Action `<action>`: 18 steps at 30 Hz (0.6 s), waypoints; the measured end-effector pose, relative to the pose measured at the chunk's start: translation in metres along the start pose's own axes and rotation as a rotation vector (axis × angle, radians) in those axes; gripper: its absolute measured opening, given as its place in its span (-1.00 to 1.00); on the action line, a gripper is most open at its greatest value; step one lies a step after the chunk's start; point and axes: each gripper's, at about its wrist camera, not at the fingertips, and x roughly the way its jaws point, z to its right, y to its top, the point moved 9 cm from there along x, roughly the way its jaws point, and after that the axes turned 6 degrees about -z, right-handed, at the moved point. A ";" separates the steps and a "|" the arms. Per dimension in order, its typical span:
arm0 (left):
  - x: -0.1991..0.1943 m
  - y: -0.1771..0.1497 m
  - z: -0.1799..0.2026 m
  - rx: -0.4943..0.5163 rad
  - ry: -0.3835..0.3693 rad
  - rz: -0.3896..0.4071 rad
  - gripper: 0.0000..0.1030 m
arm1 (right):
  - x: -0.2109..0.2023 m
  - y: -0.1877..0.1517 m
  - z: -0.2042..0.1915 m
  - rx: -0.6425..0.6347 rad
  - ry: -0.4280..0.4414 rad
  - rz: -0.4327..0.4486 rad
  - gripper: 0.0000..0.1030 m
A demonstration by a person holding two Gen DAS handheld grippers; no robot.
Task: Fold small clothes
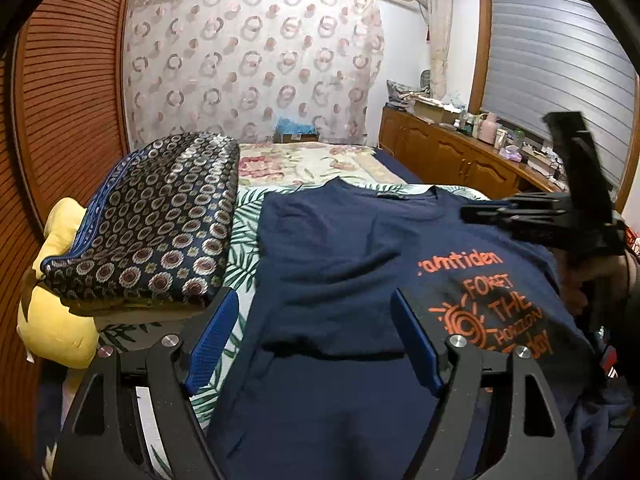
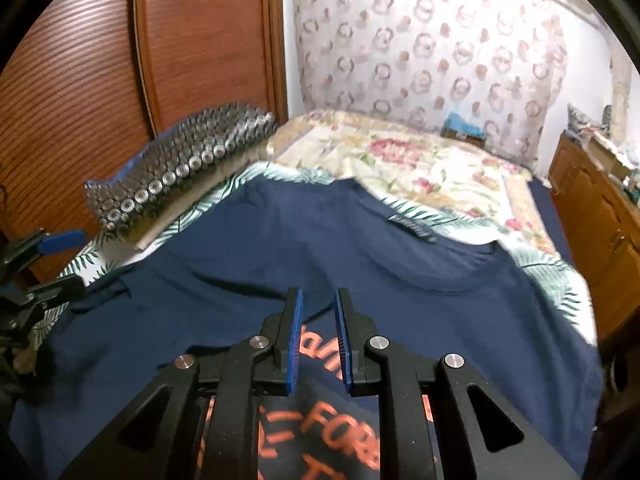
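Now, start on your left: the patterned cushion [image 1: 152,220] sits on the bed [image 1: 320,160] just beside the shirt's left edge, so keep the cloth from catching on it. Your left gripper [image 1: 314,332] hangs over the near left part of the navy T-shirt [image 1: 340,248], and its jaws stand wide with nothing between them. The shirt lies spread out flat on the leafy sheet [image 1: 240,232], with the neck at the far end and the orange print [image 1: 492,312] up, on the near right side. Your right gripper [image 2: 319,336] is over that print, and its jaws are close together with a small gap; no cloth looks pinched in them. For a neat fold, I think you should bring each gripper to an edge of the shirt, one on each side, and pinch only a little cloth. Lift both sides together and keep them level, so the fold line stays straight. A few wrinkles show in the middle, so smooth them first if you can.
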 end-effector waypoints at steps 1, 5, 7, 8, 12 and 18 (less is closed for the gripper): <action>0.000 0.002 0.002 0.003 -0.002 0.003 0.53 | -0.008 -0.001 0.004 0.000 -0.006 0.015 -0.66; -0.002 0.010 0.014 0.017 -0.011 0.015 0.53 | -0.049 -0.012 0.013 0.010 -0.031 0.068 -0.58; -0.004 0.014 0.020 0.026 -0.016 0.022 0.53 | -0.067 -0.018 0.021 0.019 -0.047 0.092 -0.52; -0.004 0.016 0.023 0.029 -0.018 0.024 0.53 | -0.074 -0.022 0.024 0.026 -0.054 0.102 -0.50; -0.002 0.022 0.033 0.050 -0.022 0.030 0.53 | -0.095 -0.041 0.033 0.054 -0.088 0.132 -0.19; 0.004 0.026 0.049 0.071 -0.037 0.022 0.53 | -0.109 -0.071 0.045 0.106 -0.148 0.136 0.07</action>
